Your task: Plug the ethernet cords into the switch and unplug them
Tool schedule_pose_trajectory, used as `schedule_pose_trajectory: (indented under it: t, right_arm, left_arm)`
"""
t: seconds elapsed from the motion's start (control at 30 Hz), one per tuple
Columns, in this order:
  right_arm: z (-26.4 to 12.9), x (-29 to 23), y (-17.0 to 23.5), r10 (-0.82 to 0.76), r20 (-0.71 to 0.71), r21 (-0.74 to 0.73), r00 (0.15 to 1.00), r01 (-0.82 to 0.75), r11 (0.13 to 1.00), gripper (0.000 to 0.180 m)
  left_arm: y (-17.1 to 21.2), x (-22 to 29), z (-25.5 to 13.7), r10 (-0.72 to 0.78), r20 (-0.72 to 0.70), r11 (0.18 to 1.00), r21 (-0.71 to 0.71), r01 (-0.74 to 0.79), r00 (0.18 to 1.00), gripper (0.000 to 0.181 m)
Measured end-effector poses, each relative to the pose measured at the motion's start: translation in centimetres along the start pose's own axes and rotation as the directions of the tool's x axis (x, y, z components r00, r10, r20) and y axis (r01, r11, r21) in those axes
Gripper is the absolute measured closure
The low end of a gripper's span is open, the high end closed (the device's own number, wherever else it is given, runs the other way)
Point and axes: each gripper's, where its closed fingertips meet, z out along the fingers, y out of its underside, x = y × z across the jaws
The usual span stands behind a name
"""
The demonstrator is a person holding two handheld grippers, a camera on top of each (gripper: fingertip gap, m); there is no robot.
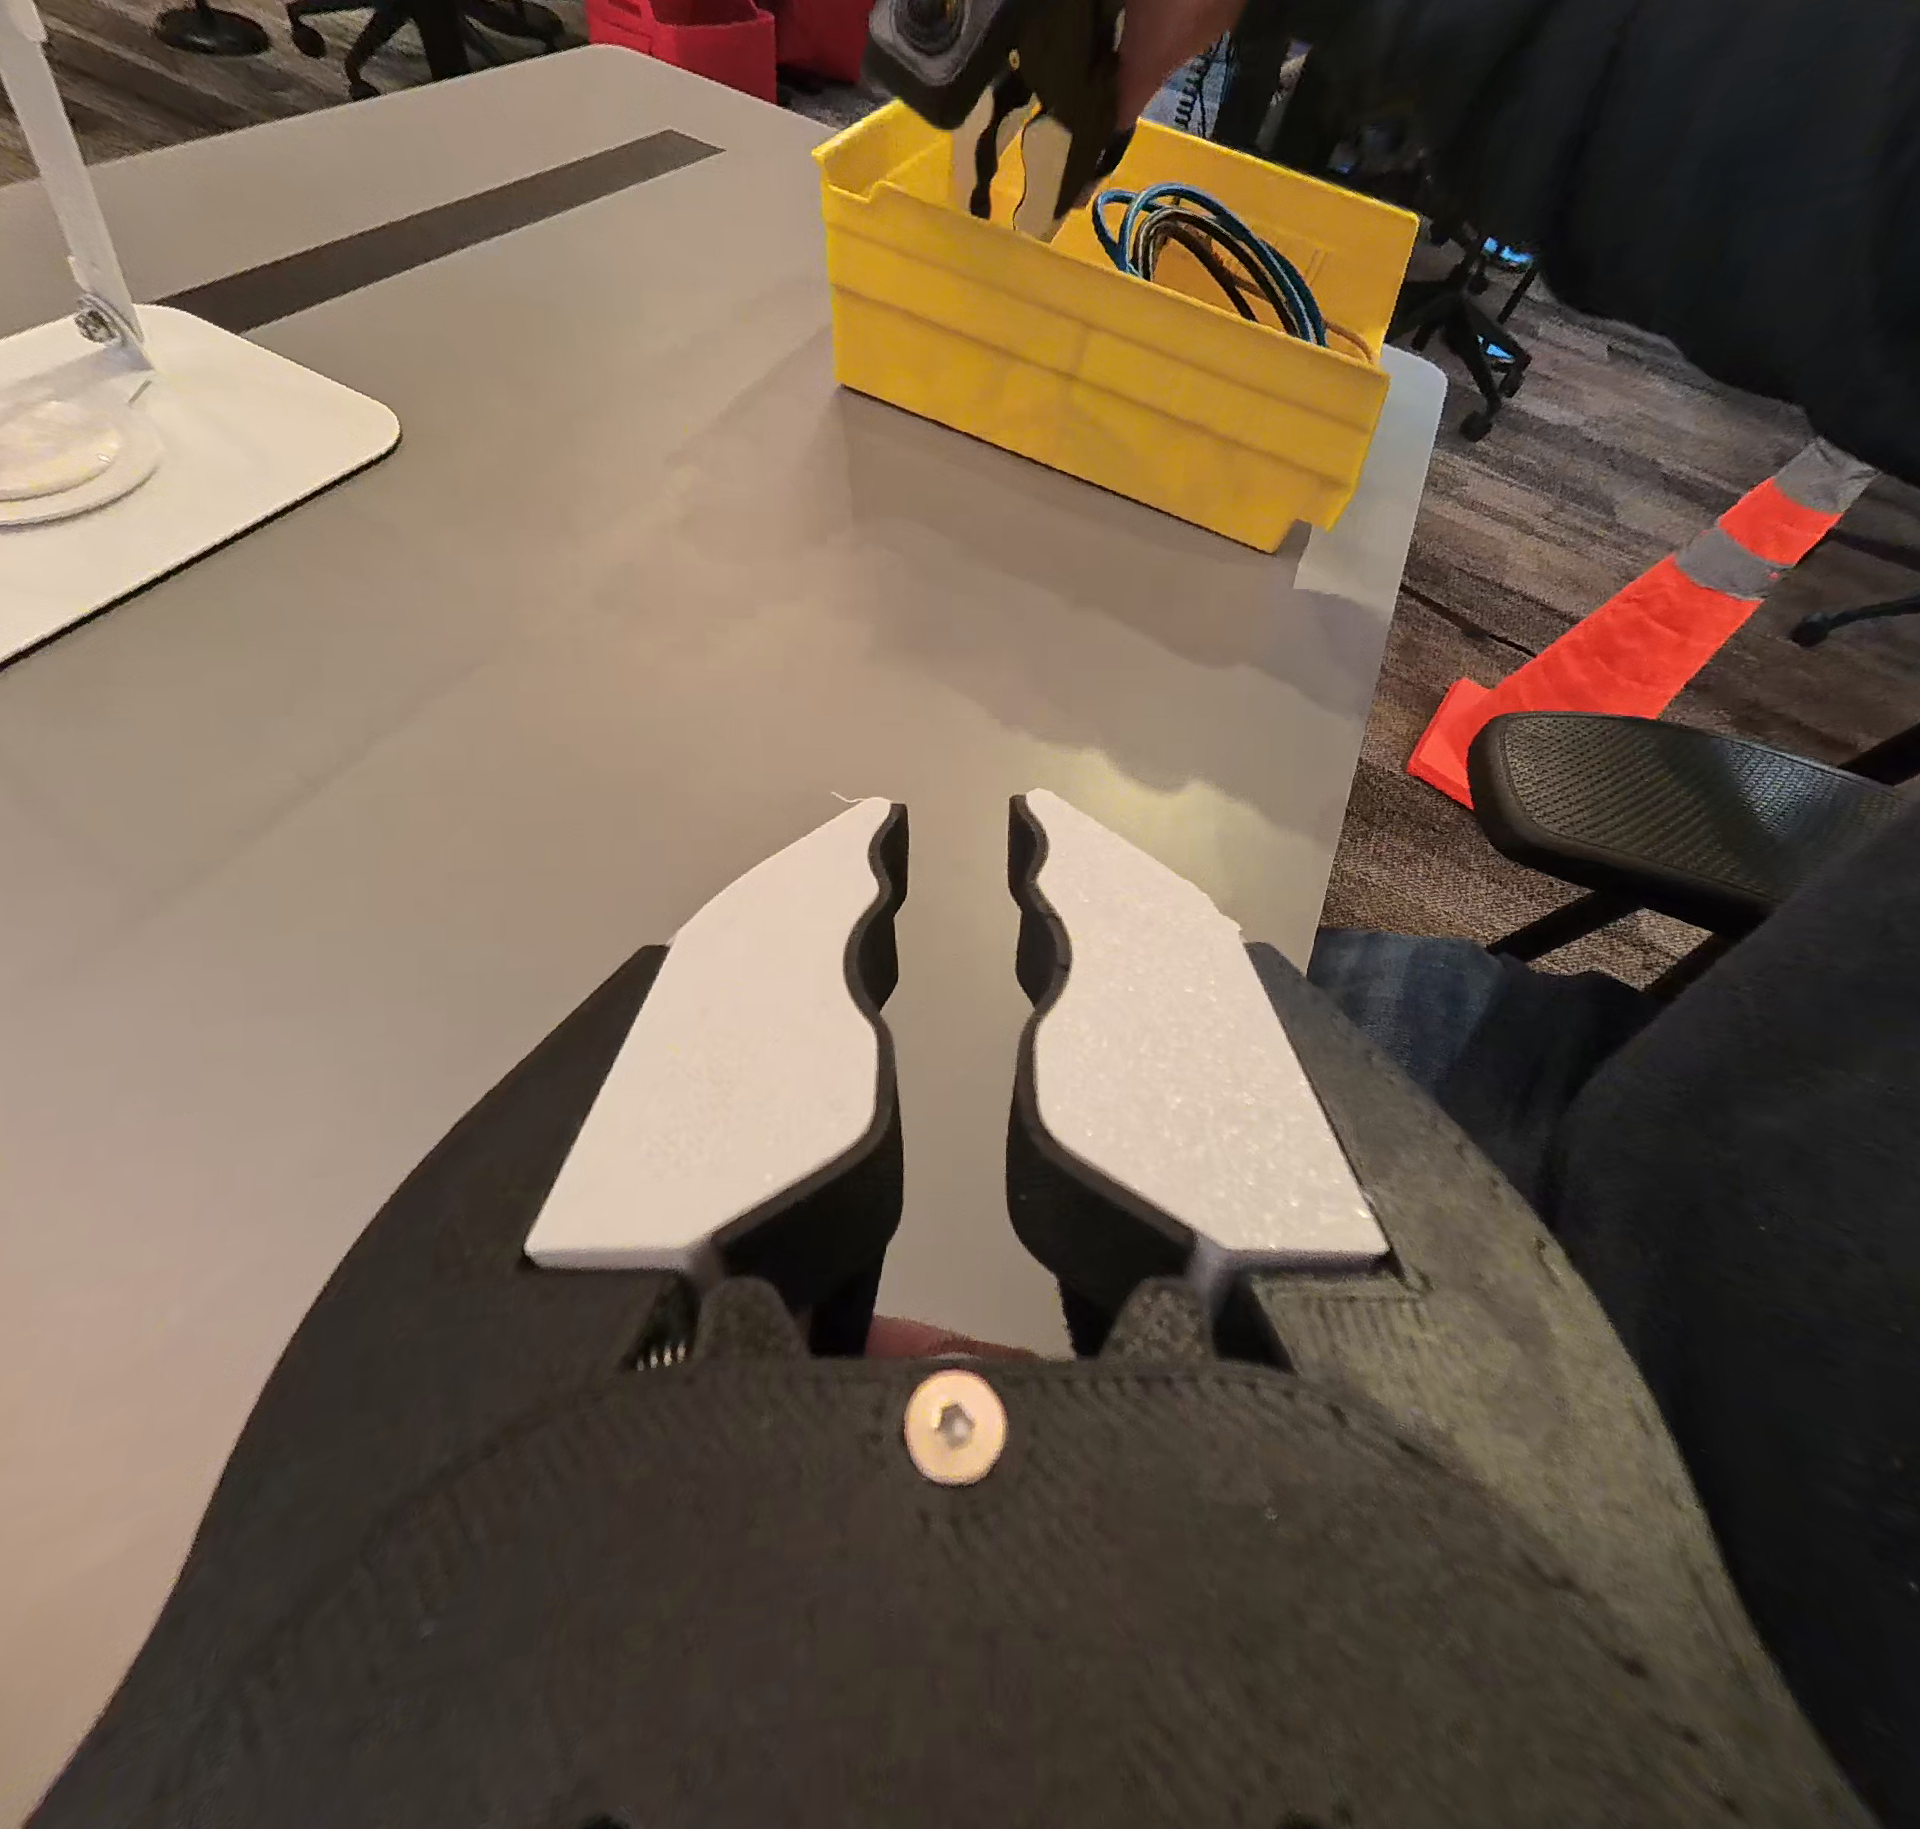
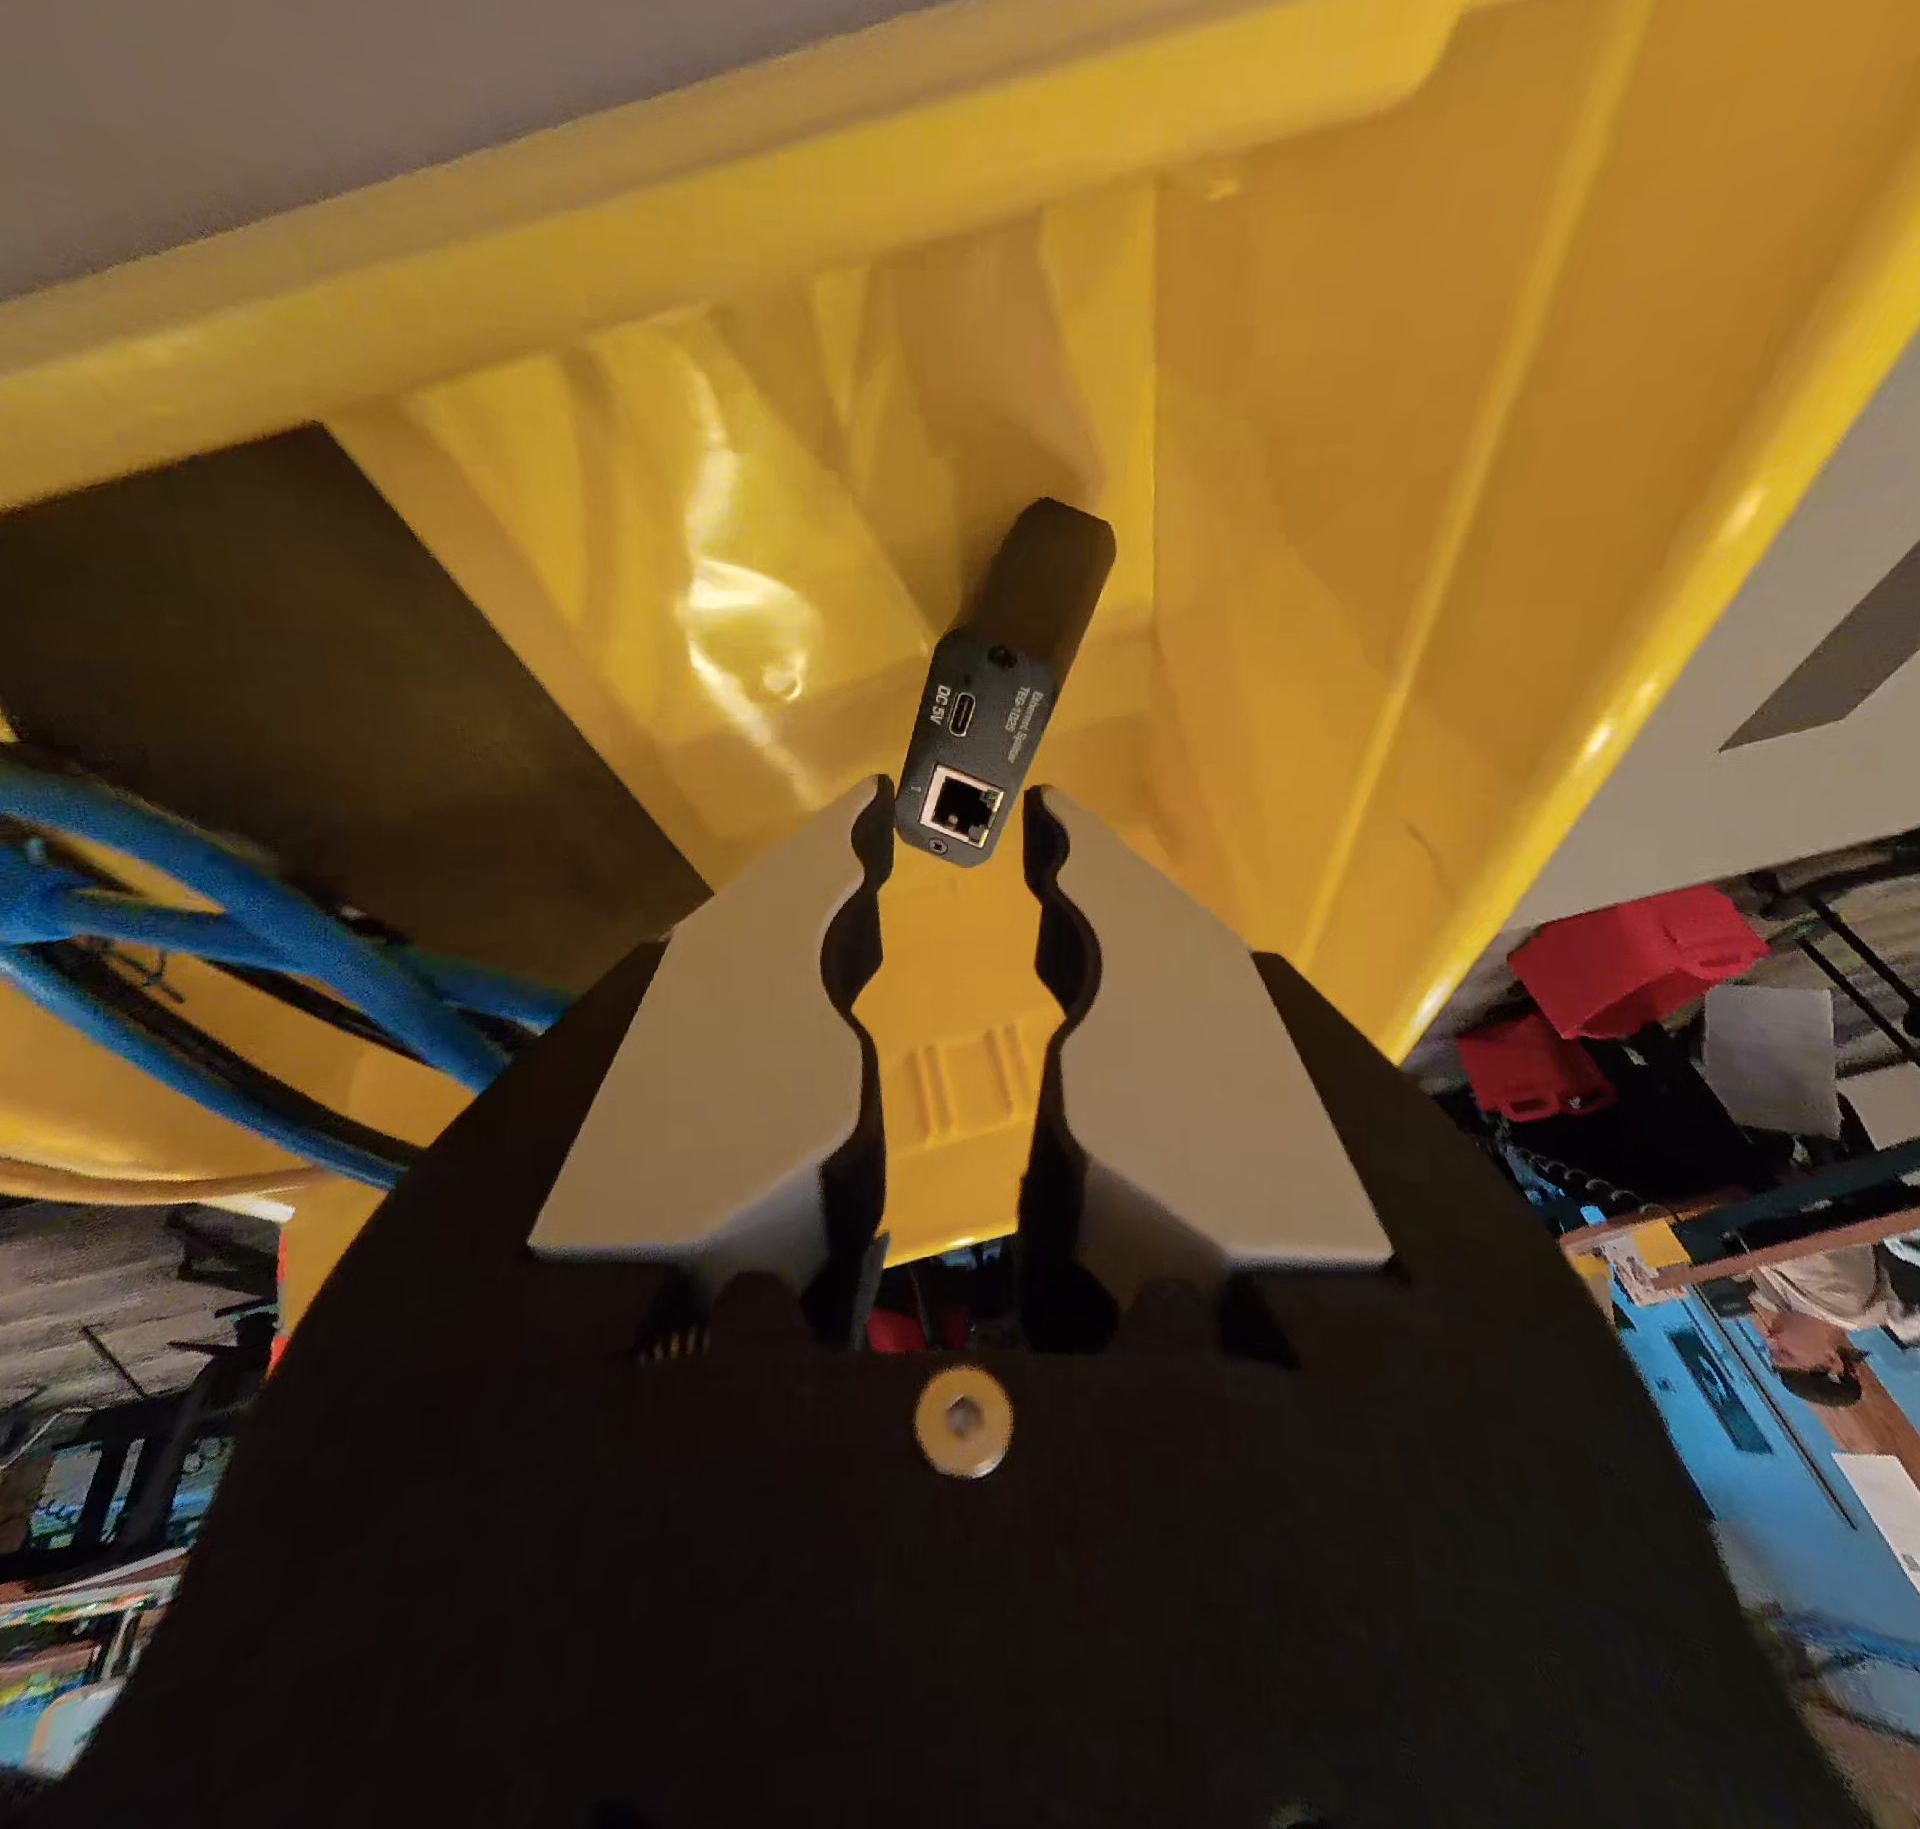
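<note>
Grey table (image 1: 623, 636) carries a yellow bin (image 2: 1351, 429), and the right gripper (image 2: 958, 792) reaches down into it. Blue cords (image 2: 260, 906) coil off to that gripper's left. Straight ahead, its near end just between the spread tips, lies the small dark switch (image 2: 987, 709), its long axis running away from the tool, port facing back. The left gripper (image 1: 956, 803) hovers well short of the bin, also spread and empty, so the right is nearer.

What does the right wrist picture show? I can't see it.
The open right gripper reaches into a yellow bin, its tips on either side of a small dark switch lying inside. Blue cords lie at the left.
</note>
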Motion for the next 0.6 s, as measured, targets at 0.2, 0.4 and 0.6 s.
schedule_pose_trajectory:
  t: [0.2,0.4,0.6]
  right_arm:
    - [0.1,-1.1,0.0,-0.045,0.037,-0.005,0.998,0.045,0.999,0.167]
    - [-2.7,0.4,0.2,0.047,-0.072,0.108,0.996,-0.039,0.993,0.167]
    - [-9.1,0.9,4.6,0.385,-0.144,0.385,0.912,-0.306,0.871,0.15]
  left_arm:
    - [-0.2,0.2,0.0,0.01,0.002,1.0,0.0,-0.01,1.0,0.162]
    - [-0.4,0.1,-0.2,0.022,0.018,1.0,0.002,-0.022,1.0,0.158]
    - [-3.1,-1.7,-3.7,0.148,0.169,0.989,-0.001,-0.15,0.974,0.14]
